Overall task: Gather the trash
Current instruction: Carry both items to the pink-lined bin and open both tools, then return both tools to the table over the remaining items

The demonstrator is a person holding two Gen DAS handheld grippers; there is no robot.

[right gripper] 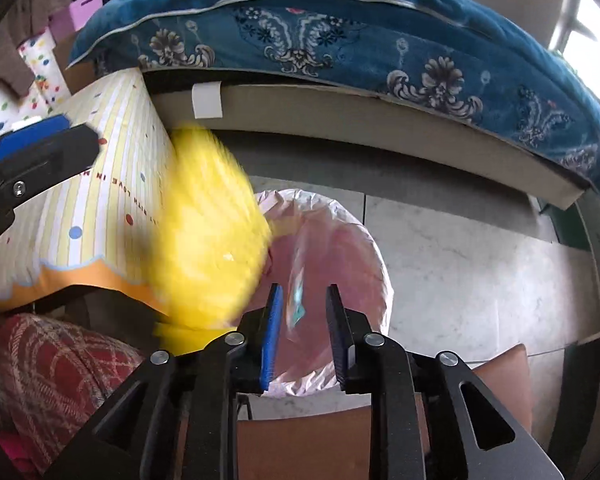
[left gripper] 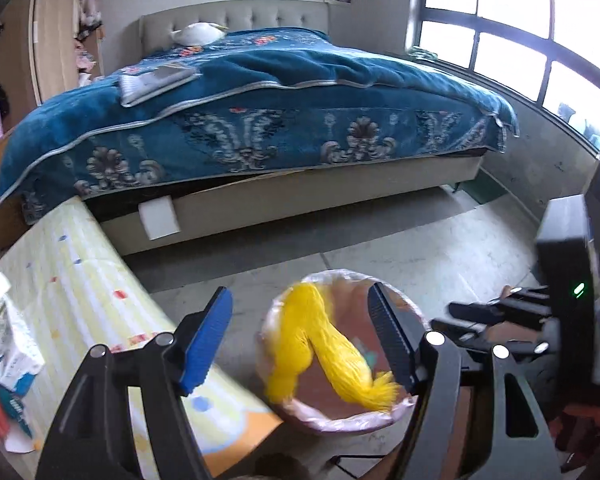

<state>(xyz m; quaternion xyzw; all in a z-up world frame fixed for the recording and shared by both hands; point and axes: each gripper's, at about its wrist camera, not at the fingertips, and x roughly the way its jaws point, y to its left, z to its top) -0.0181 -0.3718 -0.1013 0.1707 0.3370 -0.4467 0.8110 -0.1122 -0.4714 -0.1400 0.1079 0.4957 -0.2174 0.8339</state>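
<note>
1. Hand-held gripper count: two. Left hand-held gripper (left gripper: 300,336), lower centre of the left wrist view, jaws wide apart, nothing pressed between the pads; one blue pad, one black.
2. Right hand-held gripper (right gripper: 304,336), lower centre of the right wrist view, jaws narrowly apart, pads not pressing anything; a blurred clear wrapper with a teal patch (right gripper: 296,300) shows in the gap, over the bin.
3. One trash bin (left gripper: 400,416), round, pink liner, on the floor at lower centre of both views.
4. One yellow mesh bundle (left gripper: 320,344), motion-blurred, inside the bin mouth in the left wrist view; in the right wrist view it smears across the bin's left rim. Neither gripper touches it.
5. One table (left gripper: 84,280) with a striped, dotted yellow cover, lower left, just beside the bin.
6. One tissue pack (left gripper: 12,356) on the table, far left.
7. One bed (left gripper: 260,120) with a teal patterned blanket, upper half of the frame; one white pillow (left gripper: 198,33) and one flat grey item (left gripper: 156,82) on it.
8. One window (left gripper: 500,20), upper right.
</note>
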